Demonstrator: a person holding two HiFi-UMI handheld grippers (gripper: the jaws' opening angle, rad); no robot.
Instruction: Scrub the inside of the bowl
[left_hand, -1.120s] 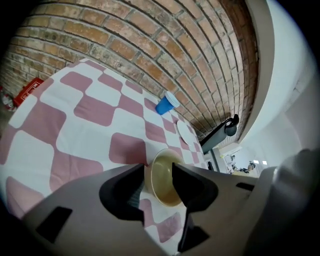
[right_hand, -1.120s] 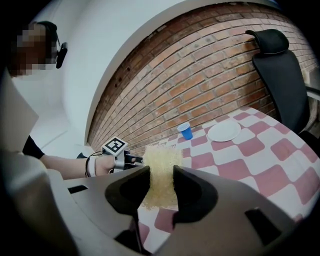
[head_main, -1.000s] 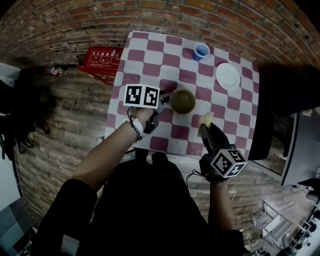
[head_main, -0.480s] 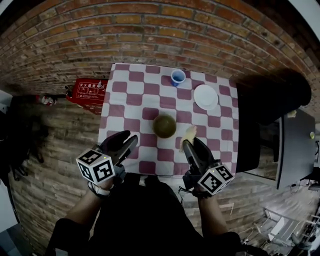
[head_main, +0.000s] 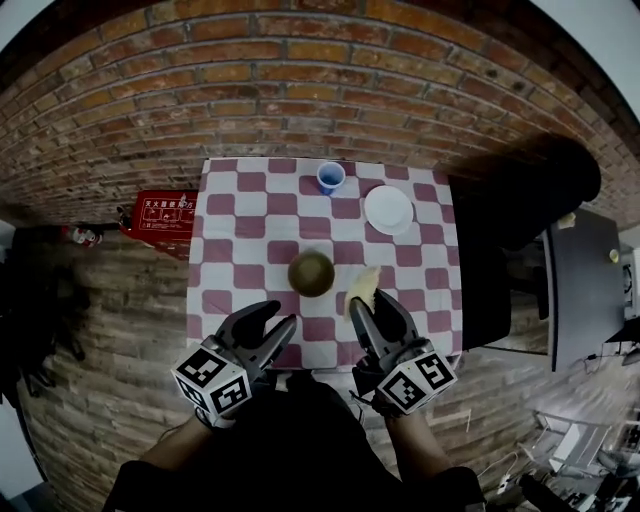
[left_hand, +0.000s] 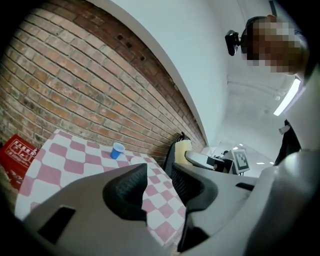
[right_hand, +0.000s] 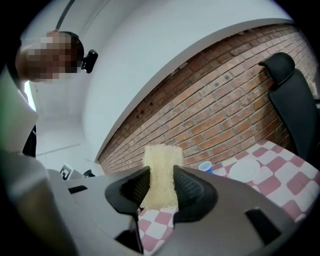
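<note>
The right gripper (right_hand: 161, 189) has its jaws clenched on a pale yellow sponge (right_hand: 161, 172), which stands upright between the ribbed pads and rises past their tips. In the head view that sponge (head_main: 362, 287) sits at the front of the right gripper (head_main: 364, 306), just to the right of the bowl (head_main: 311, 272). It looks clear of the bowl's rim, though the steep angle makes this hard to settle.

The left gripper (left_hand: 160, 176) has its jaws released, with only the checked cloth showing in the gap between them. From above, the left gripper (head_main: 272, 330) hangs over the near edge of the surface (head_main: 228, 232), near the bowl but apart from it.

The olive-brown bowl stands upright near the middle of the red-and-white checked surface, ahead of both grippers and slightly left of the sponge. A blue cup (head_main: 330, 177) stands at the far edge by the brick wall (head_main: 300, 90). A white plate (head_main: 388, 209) lies just to the right of the cup. A red box (head_main: 160, 213) lies on the floor to the left of the surface, and a black chair (right_hand: 292, 100) stands at the right.
</note>
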